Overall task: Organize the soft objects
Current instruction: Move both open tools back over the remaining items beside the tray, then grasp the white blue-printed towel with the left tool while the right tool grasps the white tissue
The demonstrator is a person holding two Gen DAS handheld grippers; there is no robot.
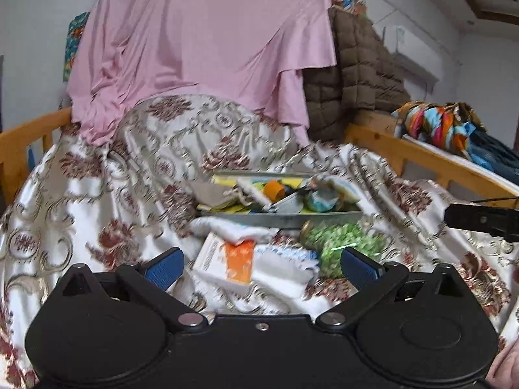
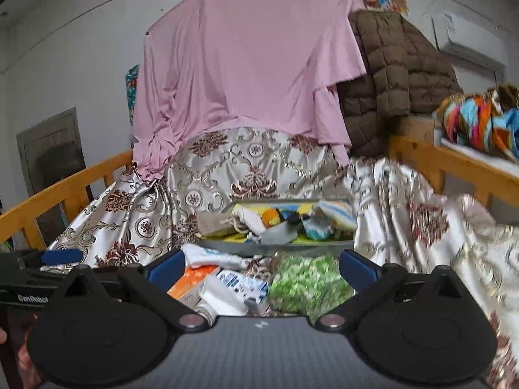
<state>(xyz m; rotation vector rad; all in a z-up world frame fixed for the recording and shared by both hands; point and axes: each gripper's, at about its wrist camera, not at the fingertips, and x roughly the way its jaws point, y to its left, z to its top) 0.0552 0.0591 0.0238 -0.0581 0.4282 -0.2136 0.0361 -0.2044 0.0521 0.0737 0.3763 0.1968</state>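
A grey tray (image 1: 282,219) (image 2: 275,246) rests on a patterned bedspread, filled with several small soft items. In front of it lie a green-speckled pouch (image 1: 337,246) (image 2: 308,282), white cloths (image 1: 285,265) (image 2: 211,256) and an orange-and-white packet (image 1: 238,259) (image 2: 191,280). My left gripper (image 1: 261,267) is open just above the packet and white cloth, nothing between its fingers. My right gripper (image 2: 261,269) is open too, hovering over the same pile, with the green pouch by its right finger. Part of the right gripper shows at the left wrist view's right edge (image 1: 483,220); the left gripper (image 2: 58,257) shows at the right wrist view's left edge.
A pink sheet (image 1: 207,39) (image 2: 246,58) hangs behind the bed beside a brown quilted coat (image 1: 356,71) (image 2: 395,64). Wooden rails (image 1: 26,139) (image 2: 454,162) border both sides. Colourful fabric (image 1: 444,123) (image 2: 480,116) lies on a ledge at right.
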